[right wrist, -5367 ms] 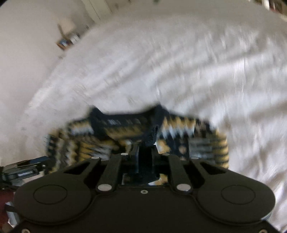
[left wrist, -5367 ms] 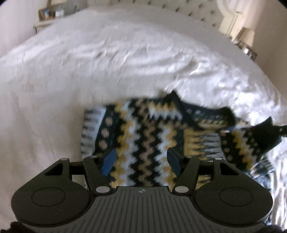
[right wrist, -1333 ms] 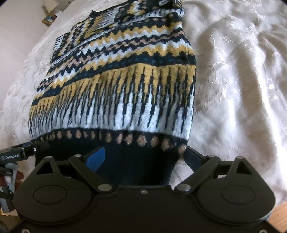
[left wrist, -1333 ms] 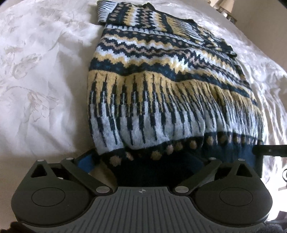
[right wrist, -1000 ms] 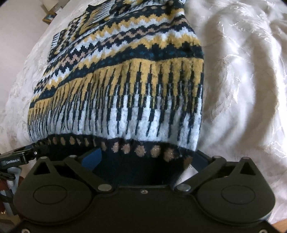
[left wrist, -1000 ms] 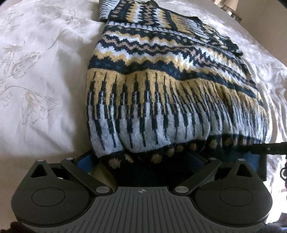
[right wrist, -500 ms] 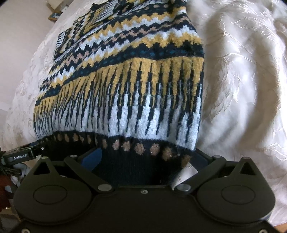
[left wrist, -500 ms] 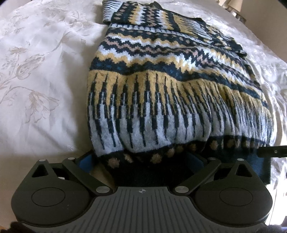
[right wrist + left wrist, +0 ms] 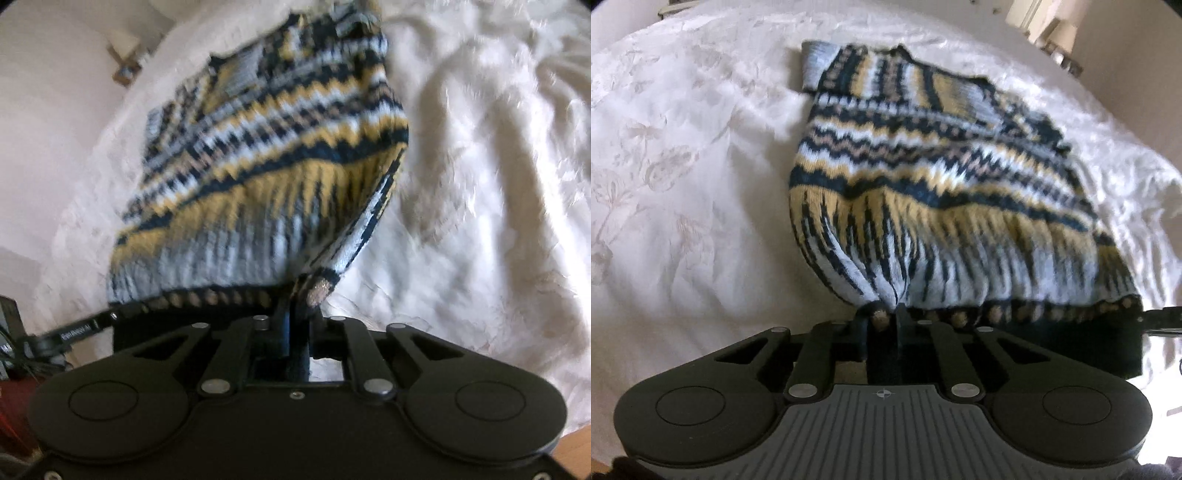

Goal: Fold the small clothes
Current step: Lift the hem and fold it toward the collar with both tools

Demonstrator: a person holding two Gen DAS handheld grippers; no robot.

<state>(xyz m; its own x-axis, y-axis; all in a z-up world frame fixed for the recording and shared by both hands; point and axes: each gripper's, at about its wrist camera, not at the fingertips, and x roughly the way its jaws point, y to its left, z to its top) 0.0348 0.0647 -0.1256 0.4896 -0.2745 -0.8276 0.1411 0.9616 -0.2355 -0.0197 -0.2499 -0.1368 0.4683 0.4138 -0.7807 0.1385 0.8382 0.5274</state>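
Note:
A knitted sweater (image 9: 934, 177) with navy, yellow and pale blue zigzag bands lies on a white bedspread (image 9: 683, 184). My left gripper (image 9: 882, 321) is shut on the near left corner of its dark hem and lifts it a little. My right gripper (image 9: 299, 295) is shut on the near right corner of the same hem, and the sweater (image 9: 266, 155) rises from the bed toward it. The far end of the sweater rests on the bed with the sleeves folded in. The other gripper's finger (image 9: 81, 326) shows at the left edge of the right wrist view.
The white embroidered bedspread (image 9: 480, 184) spreads around the sweater, with creases on the right. A bedside table with a lamp (image 9: 1060, 33) stands at the far right corner. A small shelf (image 9: 123, 61) sits against the wall at the far left.
Both grippers, open around the hem half a second ago, have shut on its corners and lifted them. The near edge of the sweater now bunches up off the bed.

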